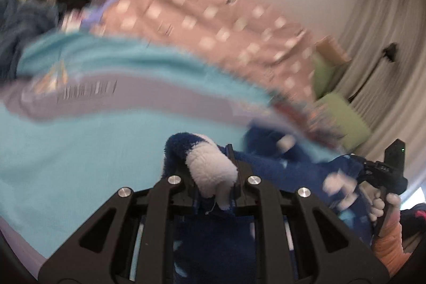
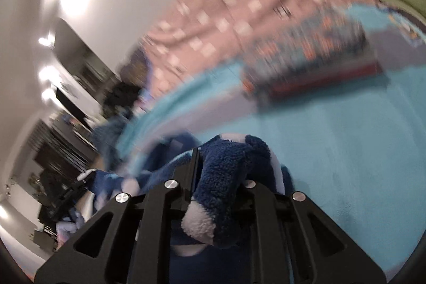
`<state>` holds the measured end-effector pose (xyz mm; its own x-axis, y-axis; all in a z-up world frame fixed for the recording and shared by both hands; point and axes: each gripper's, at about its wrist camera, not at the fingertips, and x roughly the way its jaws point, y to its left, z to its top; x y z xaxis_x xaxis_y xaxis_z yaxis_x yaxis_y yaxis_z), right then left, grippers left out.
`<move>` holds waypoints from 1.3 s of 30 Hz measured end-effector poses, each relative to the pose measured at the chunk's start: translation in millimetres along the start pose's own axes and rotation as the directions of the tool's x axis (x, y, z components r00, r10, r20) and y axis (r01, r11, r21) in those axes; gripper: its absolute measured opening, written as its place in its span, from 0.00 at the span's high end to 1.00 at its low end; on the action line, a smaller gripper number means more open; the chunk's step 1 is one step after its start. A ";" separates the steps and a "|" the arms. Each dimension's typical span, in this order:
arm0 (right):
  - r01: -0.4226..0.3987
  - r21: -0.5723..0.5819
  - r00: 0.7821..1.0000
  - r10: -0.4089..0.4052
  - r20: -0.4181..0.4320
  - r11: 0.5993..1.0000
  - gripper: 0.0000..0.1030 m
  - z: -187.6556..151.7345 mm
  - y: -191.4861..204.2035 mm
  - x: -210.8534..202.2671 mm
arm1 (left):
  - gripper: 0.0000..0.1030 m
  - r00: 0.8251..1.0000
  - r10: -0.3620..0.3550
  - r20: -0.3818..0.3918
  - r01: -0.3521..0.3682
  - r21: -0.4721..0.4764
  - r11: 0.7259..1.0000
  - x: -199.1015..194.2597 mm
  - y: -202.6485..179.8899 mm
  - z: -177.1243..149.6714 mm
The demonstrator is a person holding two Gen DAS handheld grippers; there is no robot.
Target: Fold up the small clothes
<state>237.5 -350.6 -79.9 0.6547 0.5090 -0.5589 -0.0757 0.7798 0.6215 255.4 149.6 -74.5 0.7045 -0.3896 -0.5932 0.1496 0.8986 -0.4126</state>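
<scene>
Motion blur smears the pink spotted bedding (image 1: 213, 17) and patterned folded cloth (image 2: 311, 65).

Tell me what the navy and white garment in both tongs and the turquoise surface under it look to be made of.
Navy and white garment: thick fleece or sherpa, judging by its nubby, curly pile, matte. Turquoise surface: soft, short-pile fabric, likely a plush blanket; blur leaves the weave unclear. Left tongs and right tongs clamp the garment.
</scene>
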 end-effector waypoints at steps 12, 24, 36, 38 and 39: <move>-0.056 -0.074 0.998 0.053 -0.036 0.996 0.62 -16.3 23.6 -27.7 | 0.54 0.988 -0.135 0.073 0.134 0.018 0.991 -40.2 -13.7 -4.9; -0.021 -0.460 0.955 -0.119 -0.273 0.888 0.60 -51.6 89.2 12.3 | 0.54 0.907 -0.206 -0.367 0.310 0.250 0.917 7.6 -95.8 -42.5; 0.126 -0.194 0.984 -0.147 -0.101 0.973 0.60 1.5 35.7 41.7 | 0.44 0.971 -0.074 -0.228 0.123 0.205 0.971 51.4 -74.9 1.3; 0.138 -0.179 0.986 -0.153 -0.072 0.974 0.60 -0.5 31.8 23.1 | 0.44 0.970 -0.058 -0.238 0.102 0.177 0.979 49.9 -68.0 -1.7; 0.155 -0.176 0.985 -0.166 -0.050 0.972 0.60 -3.3 29.6 10.0 | 0.44 0.973 -0.054 -0.226 0.093 0.166 0.982 43.8 -63.6 -2.5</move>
<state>239.4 -321.2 -68.9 0.6197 0.3902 -0.6809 -0.1047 0.9010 0.4210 275.0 74.9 -76.0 0.5201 -0.4731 -0.7111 0.3277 0.8794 -0.3454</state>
